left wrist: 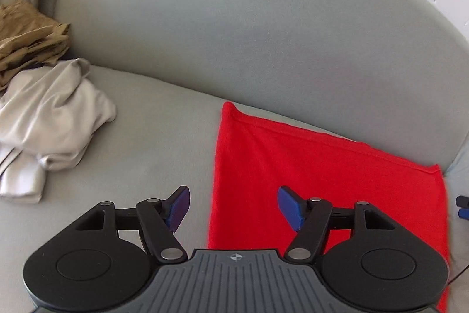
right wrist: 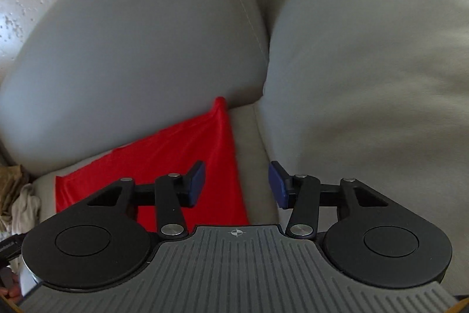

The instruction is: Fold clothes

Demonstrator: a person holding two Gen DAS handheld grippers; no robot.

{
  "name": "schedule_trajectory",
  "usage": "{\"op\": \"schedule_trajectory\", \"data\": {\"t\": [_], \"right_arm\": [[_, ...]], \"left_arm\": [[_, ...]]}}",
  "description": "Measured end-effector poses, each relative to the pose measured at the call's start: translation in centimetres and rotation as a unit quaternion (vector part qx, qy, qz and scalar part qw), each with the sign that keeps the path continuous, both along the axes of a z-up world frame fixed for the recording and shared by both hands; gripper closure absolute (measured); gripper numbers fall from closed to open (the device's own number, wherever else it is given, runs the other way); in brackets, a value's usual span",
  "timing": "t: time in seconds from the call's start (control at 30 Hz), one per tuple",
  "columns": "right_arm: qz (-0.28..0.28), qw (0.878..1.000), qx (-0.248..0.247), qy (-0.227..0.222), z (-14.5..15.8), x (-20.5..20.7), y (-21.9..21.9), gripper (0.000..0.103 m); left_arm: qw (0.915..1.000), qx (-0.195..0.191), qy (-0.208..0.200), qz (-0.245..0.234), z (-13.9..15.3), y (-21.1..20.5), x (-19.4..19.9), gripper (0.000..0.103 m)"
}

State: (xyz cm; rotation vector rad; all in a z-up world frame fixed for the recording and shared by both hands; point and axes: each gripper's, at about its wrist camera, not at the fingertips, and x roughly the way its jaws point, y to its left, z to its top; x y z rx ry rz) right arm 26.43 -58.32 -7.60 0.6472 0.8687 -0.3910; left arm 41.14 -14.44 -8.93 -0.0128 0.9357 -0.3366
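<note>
A red cloth (left wrist: 322, 181) lies flat on the grey sofa seat, its far edge against the back cushion. My left gripper (left wrist: 233, 207) is open and empty, hovering over the cloth's left edge. The red cloth also shows in the right wrist view (right wrist: 181, 154). My right gripper (right wrist: 236, 185) is open and empty, over the cloth's right edge. The tip of the right gripper (left wrist: 462, 207) shows at the far right of the left wrist view.
A crumpled white garment (left wrist: 49, 119) and a tan garment (left wrist: 29, 37) lie piled on the seat at the left. They also show in the right wrist view (right wrist: 17, 195). A grey back cushion (left wrist: 249, 19) and a side cushion (right wrist: 381, 78) bound the seat.
</note>
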Motion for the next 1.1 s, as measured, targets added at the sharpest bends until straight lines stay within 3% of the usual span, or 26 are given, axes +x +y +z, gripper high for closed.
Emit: {"op": "schedule_trajectory", "data": {"t": [0.2,0.37,0.4,0.43,0.47,0.5,0.67,0.87,1.1], "right_arm": [[0.007,0.998,0.036,-0.045,-3.5,3.3,-2.3,0.060],[0.041,0.998,0.000,-0.056,-4.4,6.2,-2.3,0.065],[0.048,0.997,-0.010,-0.052,-4.6,6.7,-2.1,0.068],[0.055,0.997,-0.023,-0.048,-4.7,7.0,-1.9,0.086],[0.062,0.997,-0.029,-0.047,-4.8,7.1,-1.7,0.095],[0.062,0.996,-0.033,-0.050,-4.7,6.9,-1.5,0.095],[0.031,0.996,-0.045,-0.071,-3.2,4.9,-0.9,0.097],[-0.038,0.994,-0.010,-0.104,2.8,-0.4,-0.2,0.097],[-0.058,0.986,0.063,-0.144,9.8,-13.3,2.8,0.098]], "left_arm": [[0.9995,-0.024,-0.009,-0.016,-4.0,-0.8,5.0,0.038],[0.9985,-0.039,-0.030,-0.024,-4.4,-1.8,7.2,0.044],[0.9983,-0.038,-0.035,-0.027,-4.3,-2.1,7.5,0.060],[0.9983,-0.031,-0.039,-0.030,-4.2,-2.3,7.4,0.085],[0.9982,-0.025,-0.044,-0.033,-4.0,-2.4,7.4,0.097],[0.9980,-0.019,-0.048,-0.036,-3.8,-2.6,7.3,0.101],[0.9972,-0.019,-0.069,-0.022,-1.9,-1.5,6.3,0.102],[0.9948,-0.046,-0.087,-0.026,3.9,1.4,1.7,0.102],[0.9933,-0.097,-0.048,-0.040,9.5,6.7,-8.3,0.102]]}}
